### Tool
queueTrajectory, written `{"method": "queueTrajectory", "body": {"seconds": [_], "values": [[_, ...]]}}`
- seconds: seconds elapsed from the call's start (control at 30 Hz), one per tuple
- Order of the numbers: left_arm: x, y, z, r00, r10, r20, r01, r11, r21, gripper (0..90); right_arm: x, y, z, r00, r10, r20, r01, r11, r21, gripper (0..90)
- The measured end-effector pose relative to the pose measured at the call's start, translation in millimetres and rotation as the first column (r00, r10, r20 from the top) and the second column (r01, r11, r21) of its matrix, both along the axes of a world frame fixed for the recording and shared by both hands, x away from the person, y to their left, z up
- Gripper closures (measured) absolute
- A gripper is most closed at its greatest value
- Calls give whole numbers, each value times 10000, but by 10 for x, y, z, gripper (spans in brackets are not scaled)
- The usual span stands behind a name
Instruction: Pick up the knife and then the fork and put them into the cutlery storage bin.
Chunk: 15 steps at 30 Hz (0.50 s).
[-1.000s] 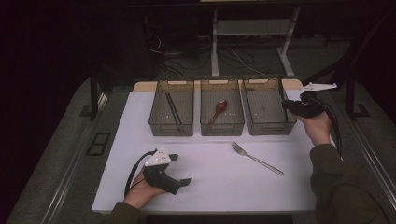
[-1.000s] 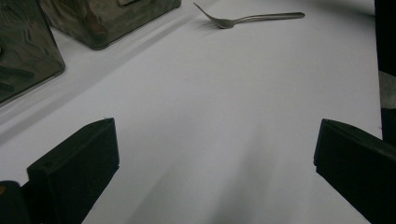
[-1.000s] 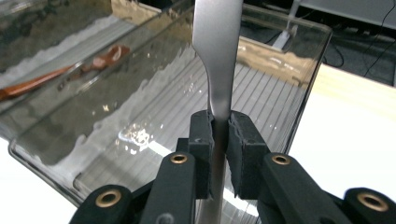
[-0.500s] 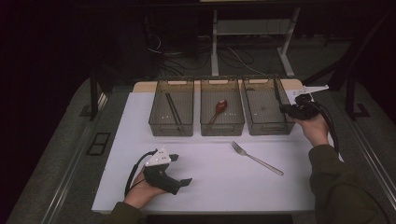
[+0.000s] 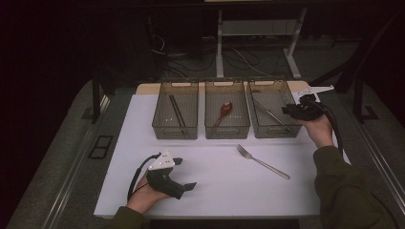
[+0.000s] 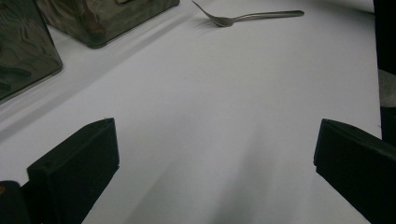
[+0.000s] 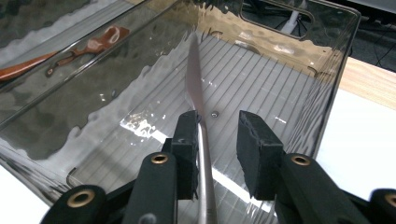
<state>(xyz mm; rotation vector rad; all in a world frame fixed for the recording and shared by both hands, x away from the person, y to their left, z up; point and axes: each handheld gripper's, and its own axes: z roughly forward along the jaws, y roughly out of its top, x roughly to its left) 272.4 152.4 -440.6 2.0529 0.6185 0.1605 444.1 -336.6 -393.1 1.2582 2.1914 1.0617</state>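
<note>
Two hands working at opposite ends of the counter (image 5: pixel 143 124). Resting low at the near left, palm down on the white surface, left gripper (image 5: pixel 184 174) pointing toward the middle, jaws standing wide with only bare counter between them. Reaching out at the far right, right gripper (image 5: pixel 289 110) pointing into the right bin (image 5: pixel 267 131) over its side wall, forearm stretching up from the near corner in a dark sleeve (image 5: pixel 346 191).

Showing up close from the right gripper view: knife (image 7: pixel 196 93) lying along the ribbed floor of that bin, blade pointing away, handle running between the jaws; jaws having just been opening, left pad touching the handle or nearly so, right pad standing clear of it, so no longer clamping.

Showing from the high view: fork (image 5: pixel 262 161) lying loose on the counter in front of the bins, wooden spoon (image 5: pixel 224 110) sitting in the middle bin (image 5: pixel 227 131), dark chopsticks (image 5: pixel 176 110) in the left bin (image 5: pixel 174 131).
</note>
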Motion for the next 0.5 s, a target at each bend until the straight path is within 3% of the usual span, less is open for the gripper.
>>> {"method": "queueTrajectory", "body": {"seconds": [0.17,0.3,0.5], "values": [[1,1,-1,10000,7,-14,-7,10000,-3,0,-15,-38,12,9999,155,-43,-152,9984,540,571],[1,2,1,10000,7,19,-7,10000,-5,0,-45,-61,50,9994,340,17,-339,9911,1289,485],[1,5,4,10000,6,47,-6,10000,-4,0,-130,-47,131,9986,492,195,-519,9835,1731,414]]}}
